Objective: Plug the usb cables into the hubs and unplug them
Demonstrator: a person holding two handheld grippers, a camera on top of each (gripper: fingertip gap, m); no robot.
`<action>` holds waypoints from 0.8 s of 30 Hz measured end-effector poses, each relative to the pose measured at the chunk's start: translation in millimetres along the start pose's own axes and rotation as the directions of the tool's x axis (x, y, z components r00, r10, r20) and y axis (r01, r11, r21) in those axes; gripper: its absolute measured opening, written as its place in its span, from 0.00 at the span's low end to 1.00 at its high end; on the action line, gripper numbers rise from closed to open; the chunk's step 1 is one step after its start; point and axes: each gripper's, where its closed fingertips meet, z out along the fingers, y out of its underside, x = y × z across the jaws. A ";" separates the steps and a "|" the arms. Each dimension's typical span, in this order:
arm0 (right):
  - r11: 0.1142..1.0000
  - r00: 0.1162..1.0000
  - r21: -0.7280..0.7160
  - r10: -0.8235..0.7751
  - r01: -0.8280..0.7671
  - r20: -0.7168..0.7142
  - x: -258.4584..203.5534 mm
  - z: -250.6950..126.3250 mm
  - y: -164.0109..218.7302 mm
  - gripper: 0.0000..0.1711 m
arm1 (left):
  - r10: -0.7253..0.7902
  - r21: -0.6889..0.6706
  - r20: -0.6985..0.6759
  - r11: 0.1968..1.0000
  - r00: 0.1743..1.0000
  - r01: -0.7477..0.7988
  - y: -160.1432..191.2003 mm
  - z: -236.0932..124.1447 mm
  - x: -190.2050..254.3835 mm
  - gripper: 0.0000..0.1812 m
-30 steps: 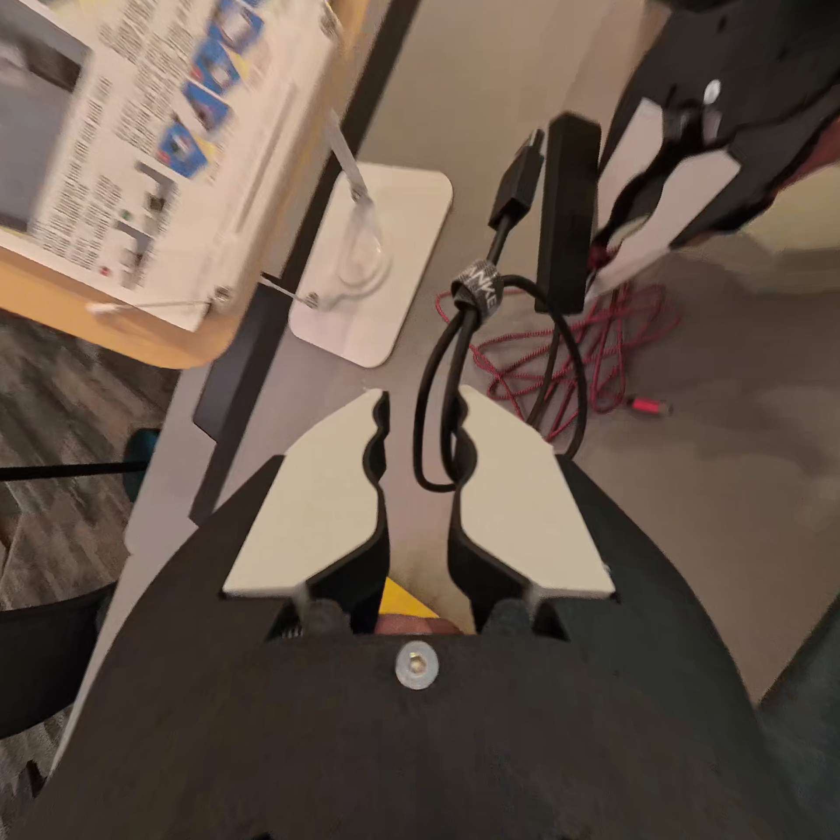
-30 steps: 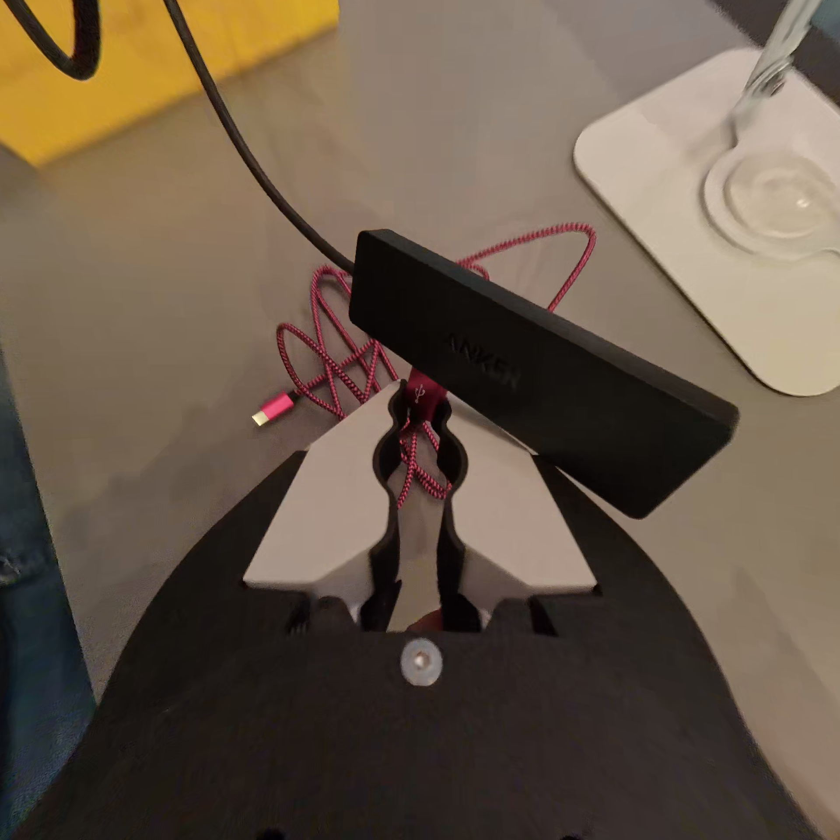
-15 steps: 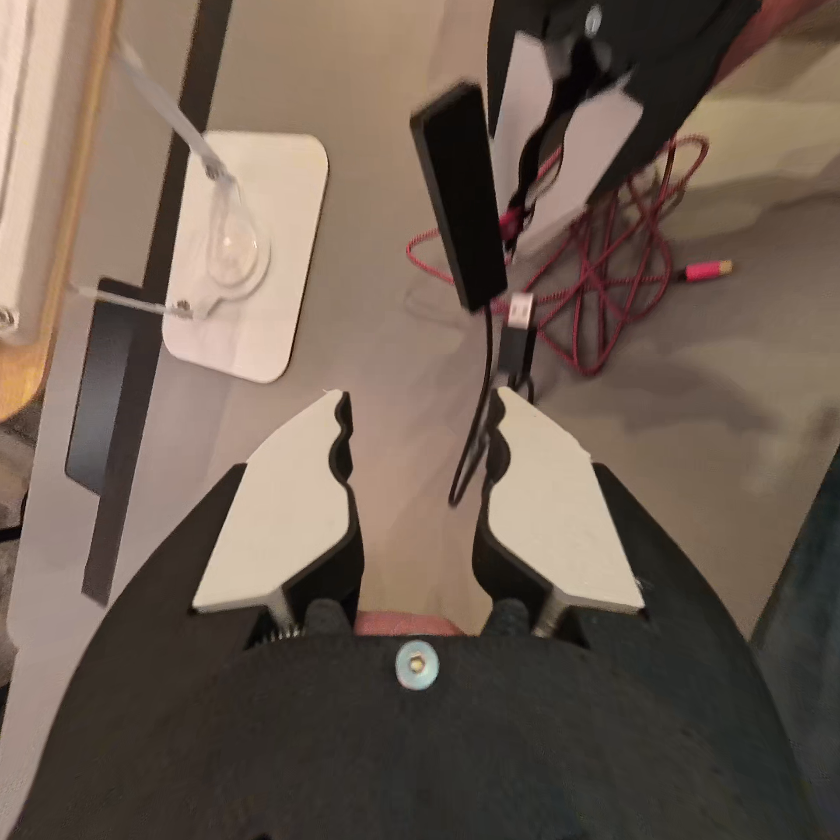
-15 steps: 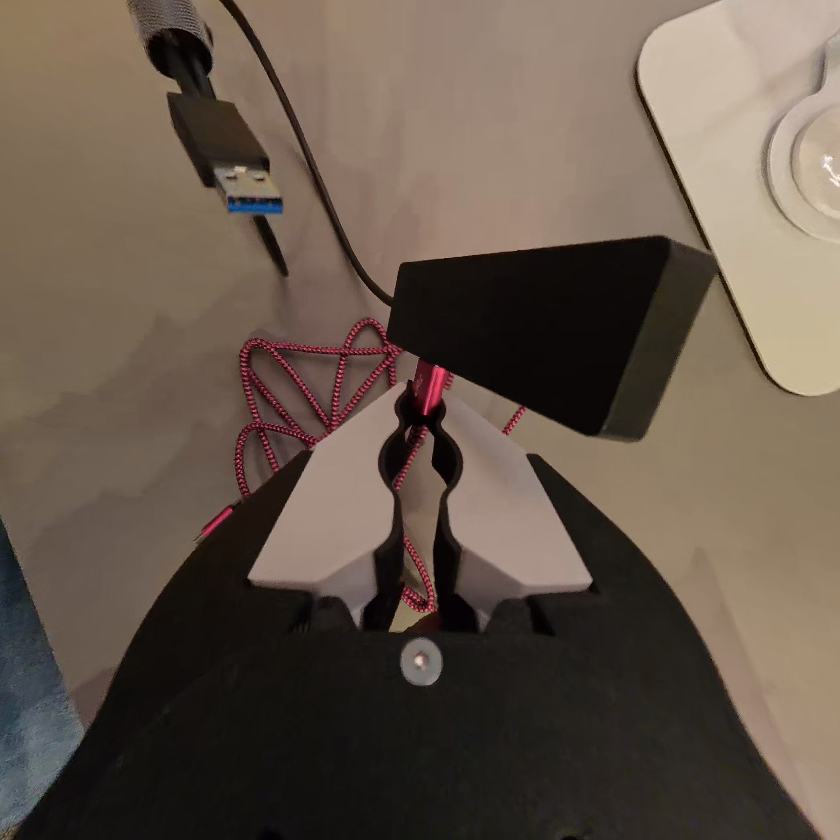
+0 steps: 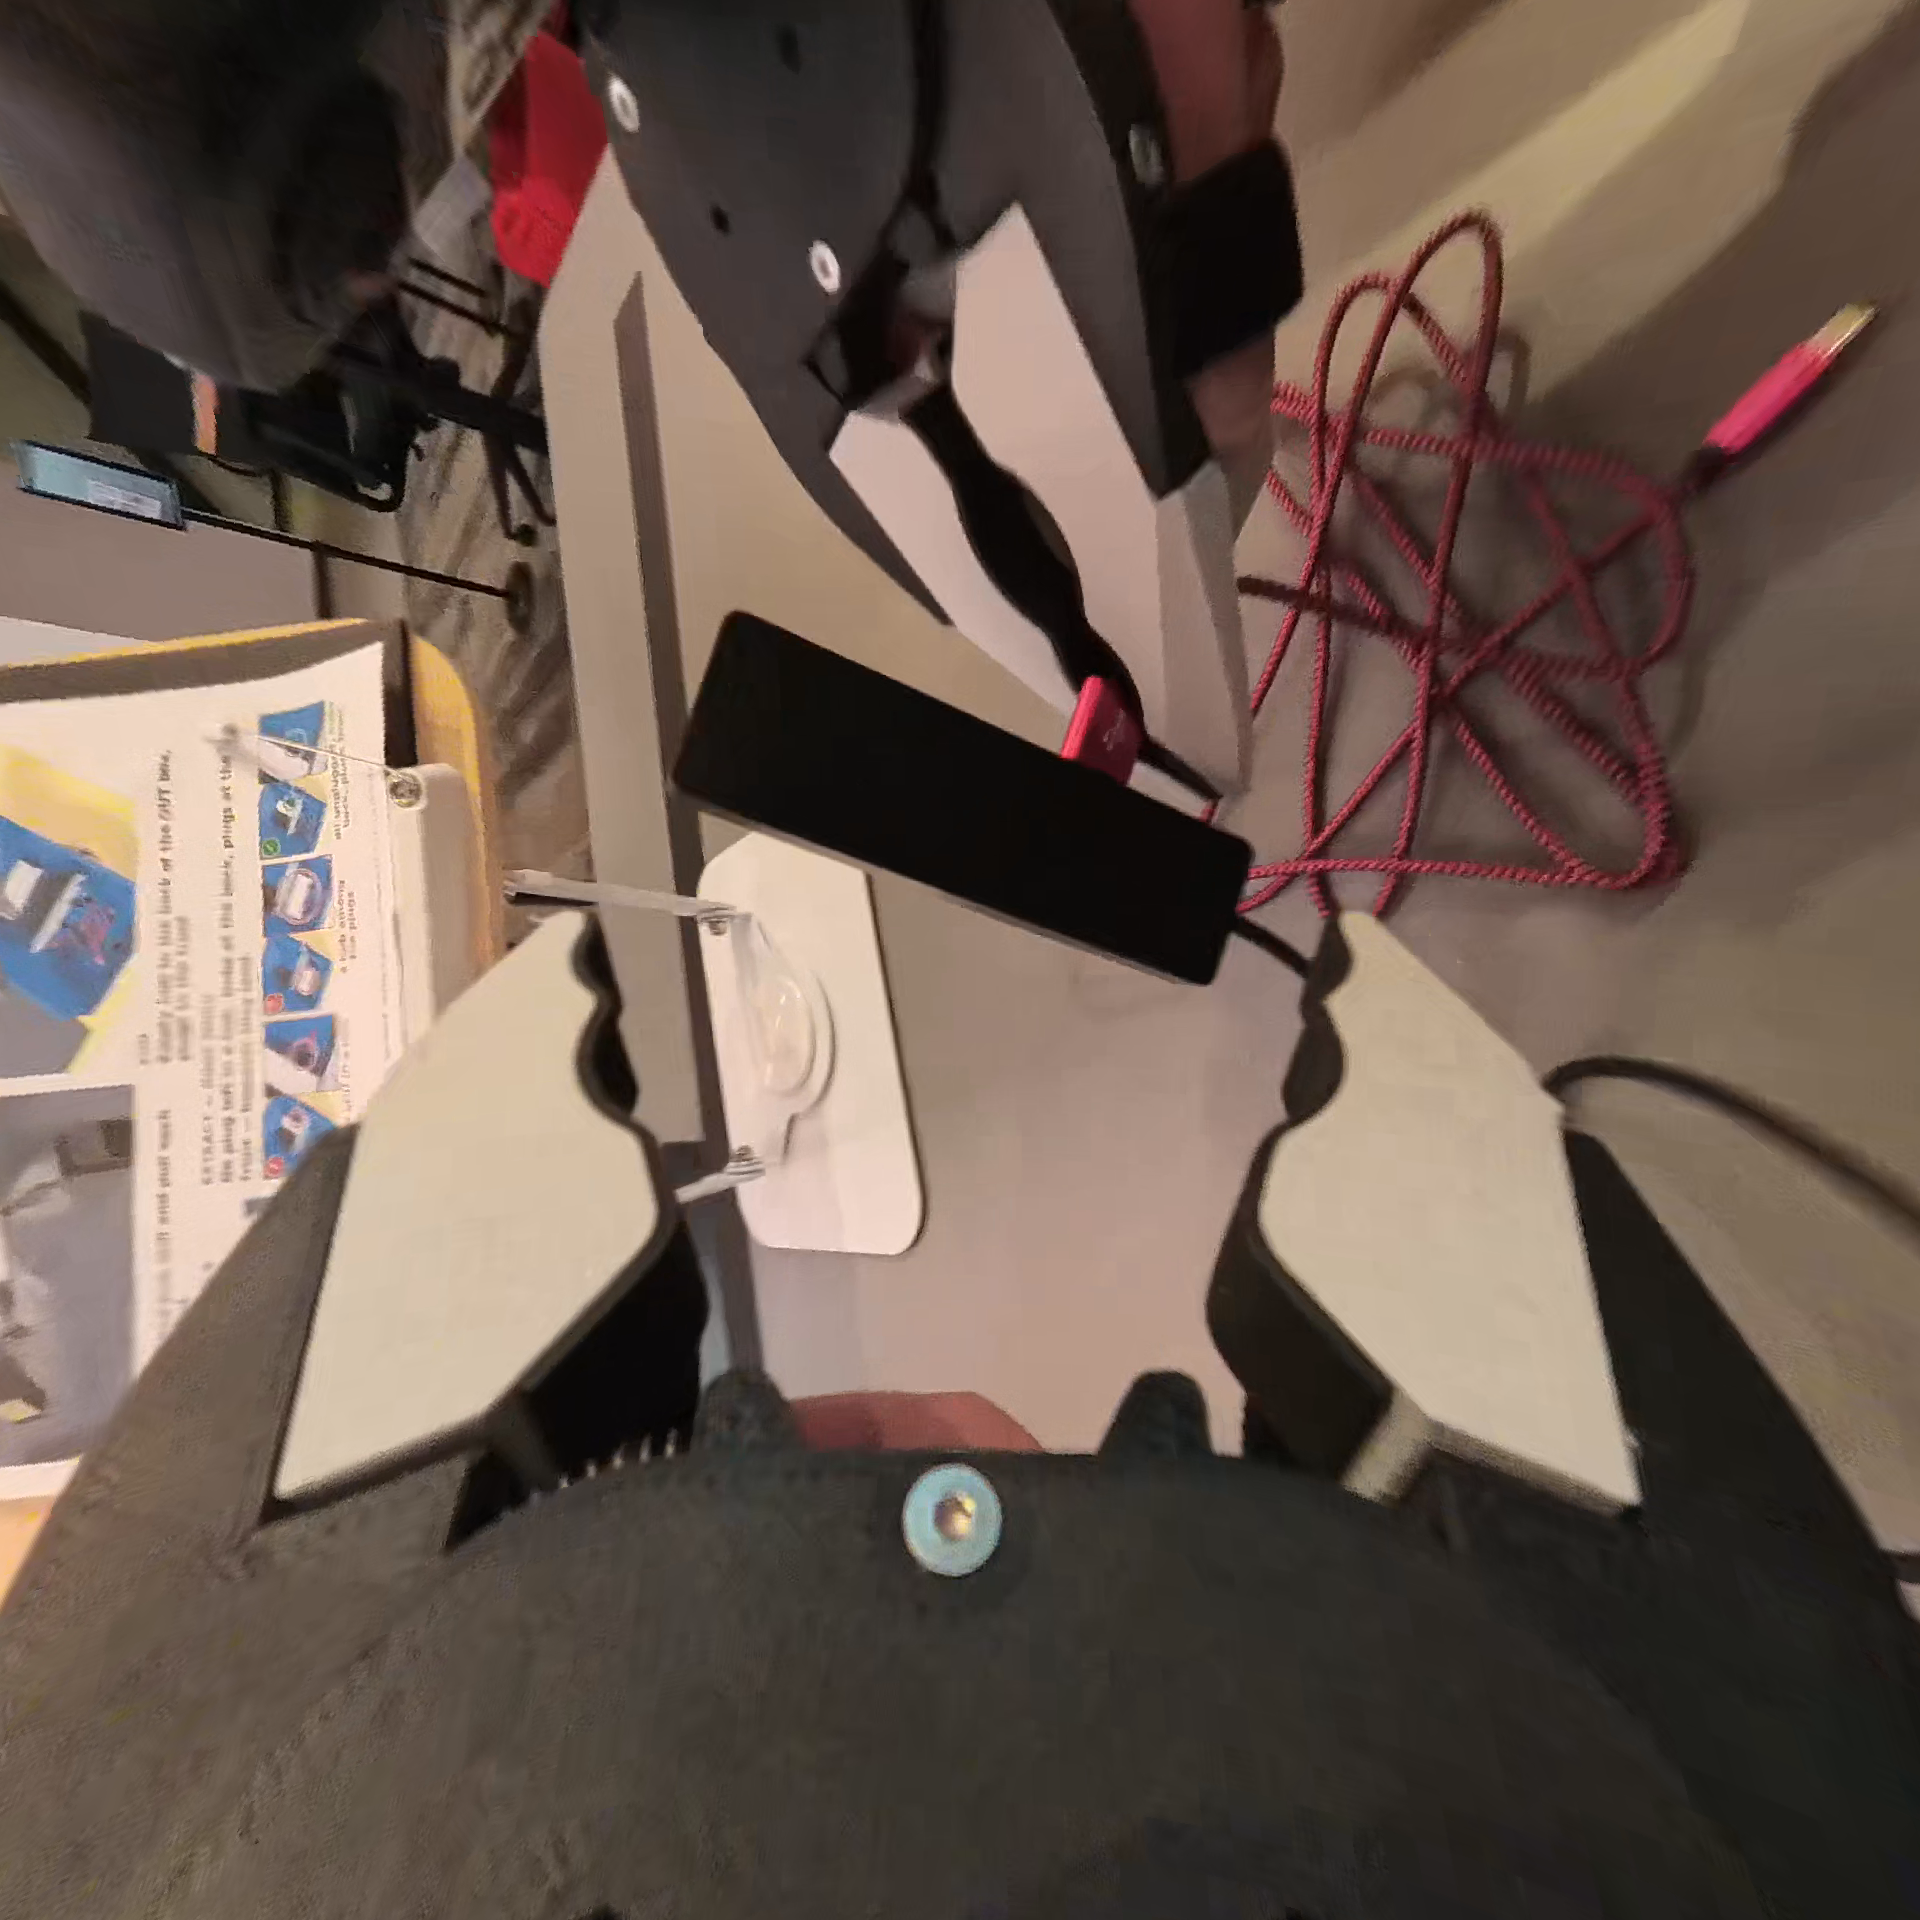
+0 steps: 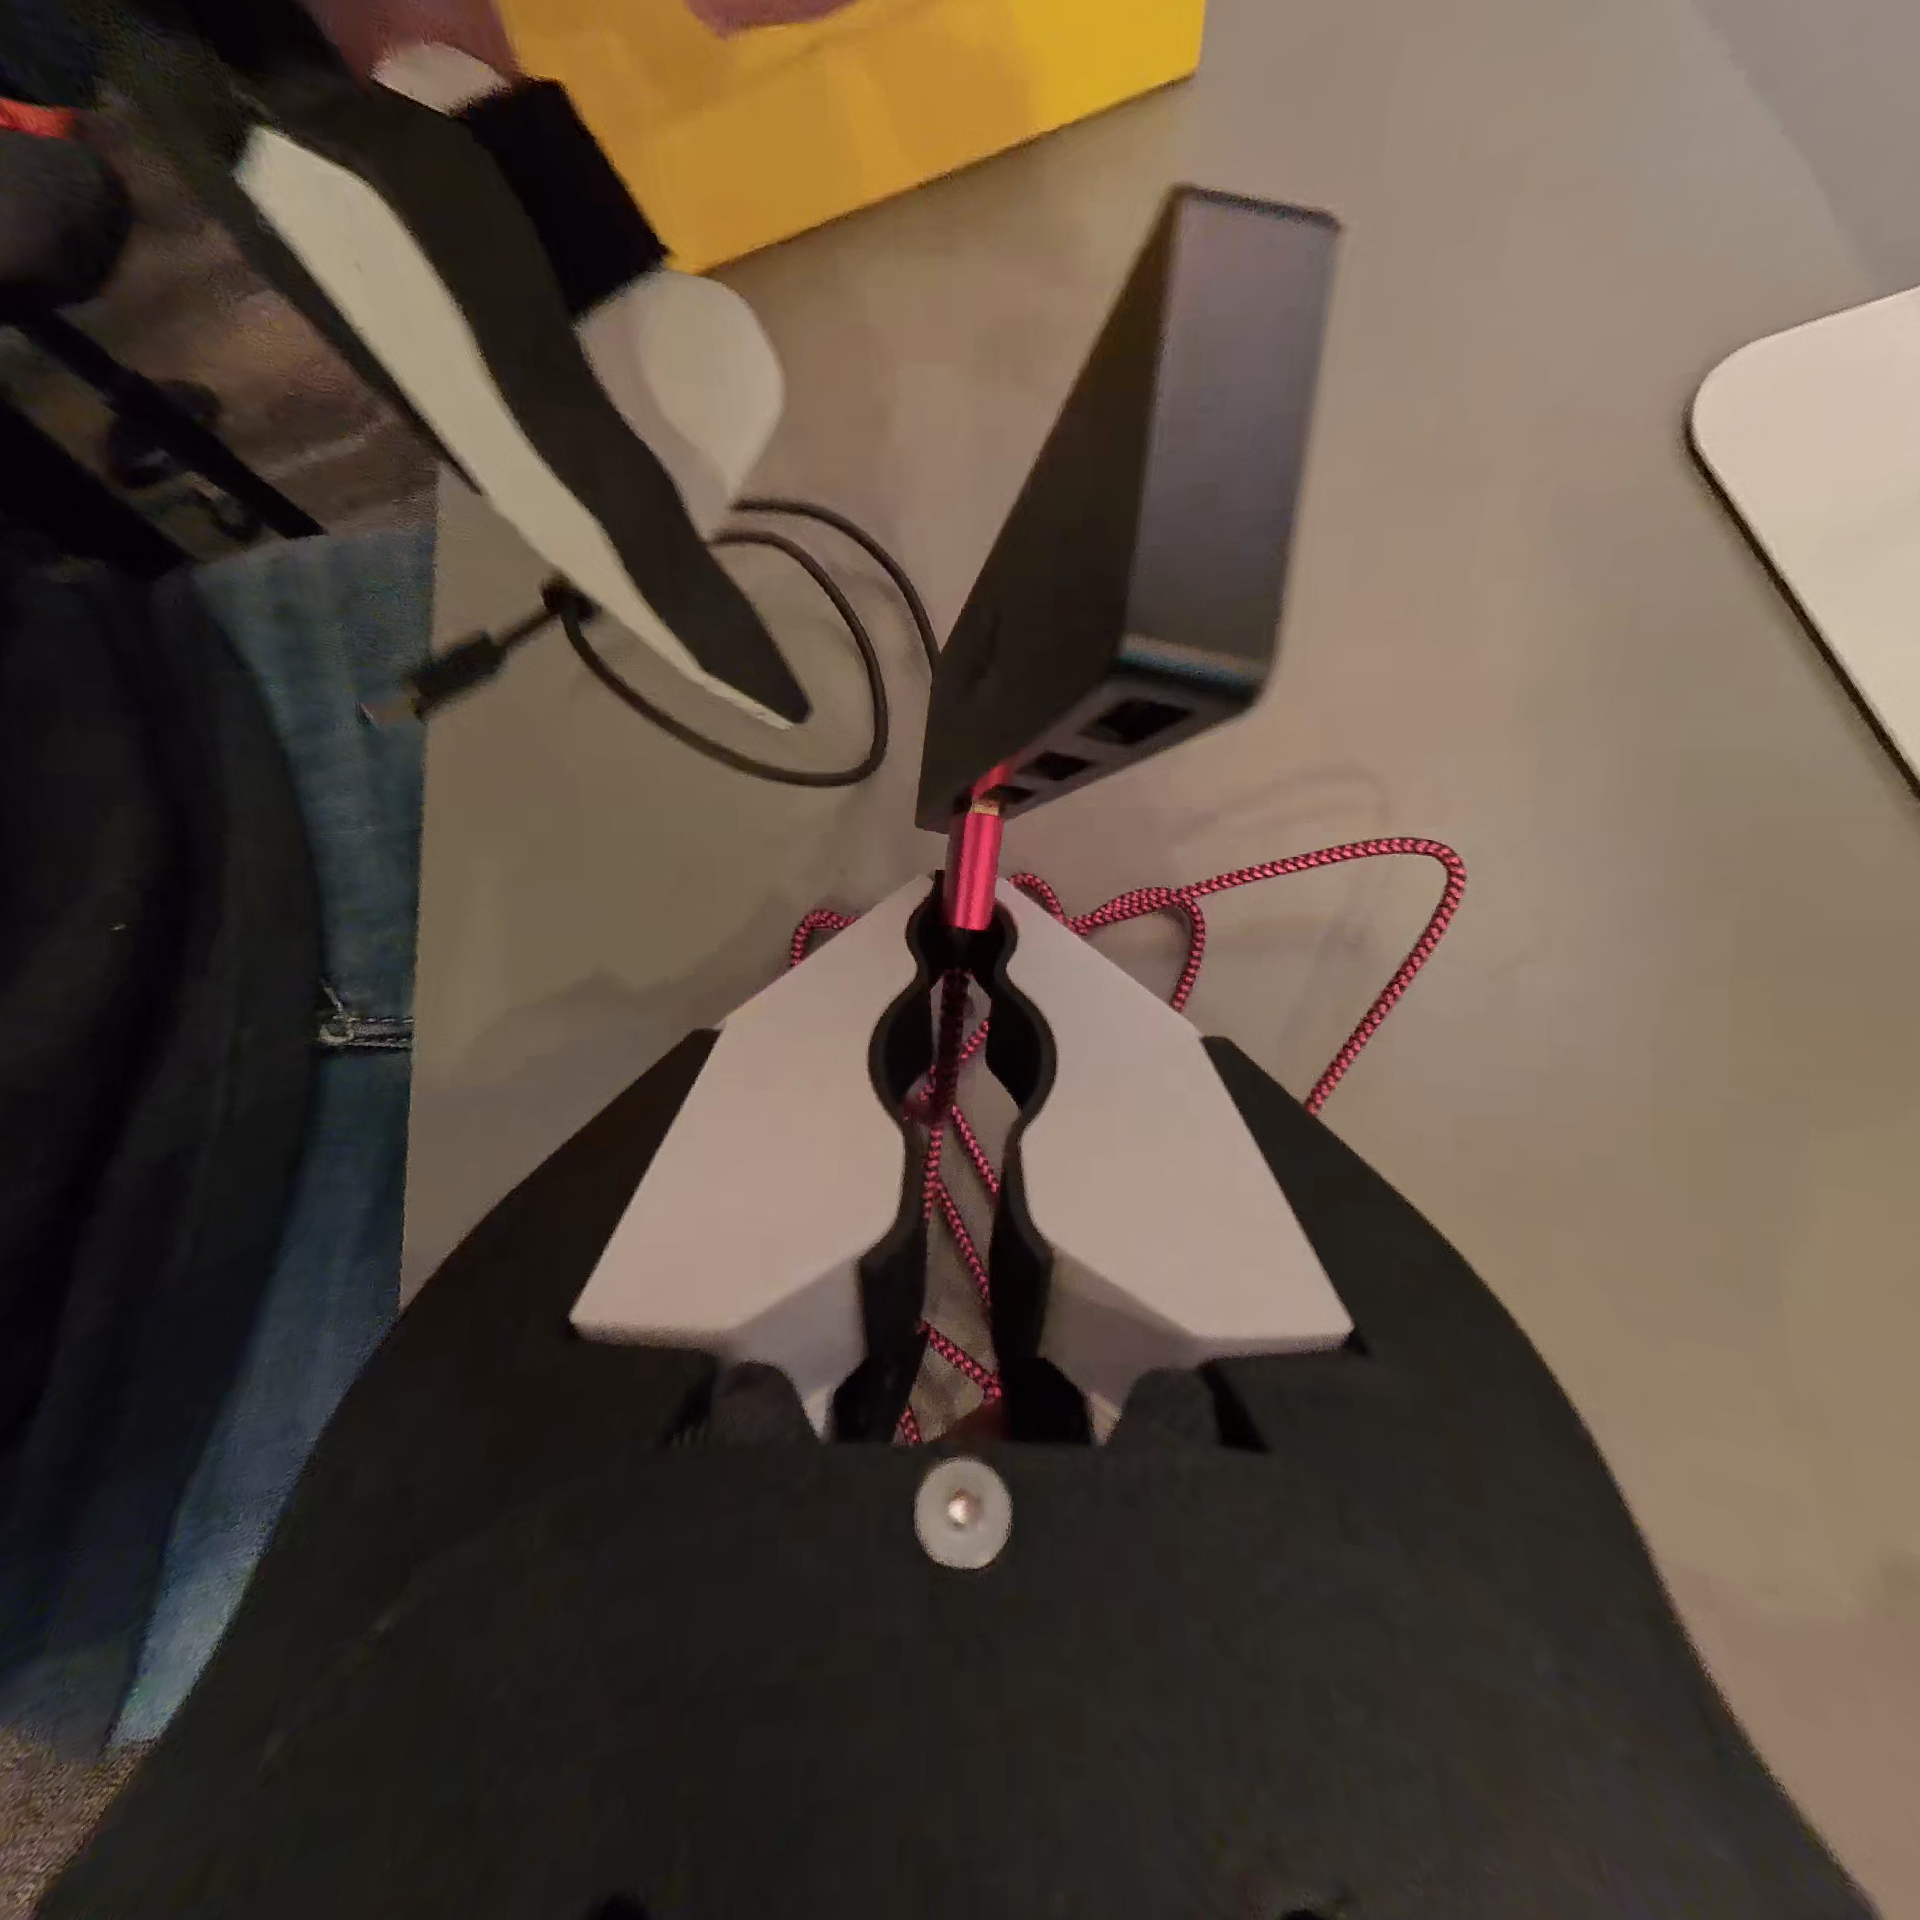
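1. Right now my right gripper has its fingers clamped on the pink plug of the red braided cable; the plug sits in an end port of the black hub, and the hub hangs off it, tilted up above the surface.
2. My left gripper has its fingers spread wide and empty, near the hub's cable end without touching it, as far as I can tell.
3. The risk I see: the hub's whole weight seems to ride on that one plug; a jolt could lever it out and drop the hub, or strain the port.
4. If I close the left fingers off-centre, I could knock the hub sideways or pinch its black lead instead of the body.
5. The loose red coils lie just under the hub; a pull could drag them along.
6. Containers: only a yellow box at the far edge; I cannot see what it holds.
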 end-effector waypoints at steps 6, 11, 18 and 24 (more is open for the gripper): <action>0.998 0.997 0.034 0.040 -0.043 0.072 -3.4 2.1 -2.8 0.00 | 0.267 -0.069 0.084 0.963 0.960 -0.262 12.0 15.8 4.1 0.81; 0.997 0.991 0.053 0.048 -0.054 0.124 -8.6 4.9 -6.8 0.00 | 0.322 -0.082 0.112 0.946 0.940 -0.315 13.8 25.2 6.6 0.81; 0.996 0.987 0.053 0.070 -0.078 0.142 -11.3 7.6 -11.3 0.00 | 0.204 -0.052 0.032 0.978 0.978 -0.202 16.9 28.4 10.1 0.81; 0.988 0.983 0.052 0.136 -0.144 0.124 -6.0 8.0 -14.9 0.00 | 0.176 -0.038 0.060 0.984 0.983 -0.174 20.0 28.5 6.5 0.81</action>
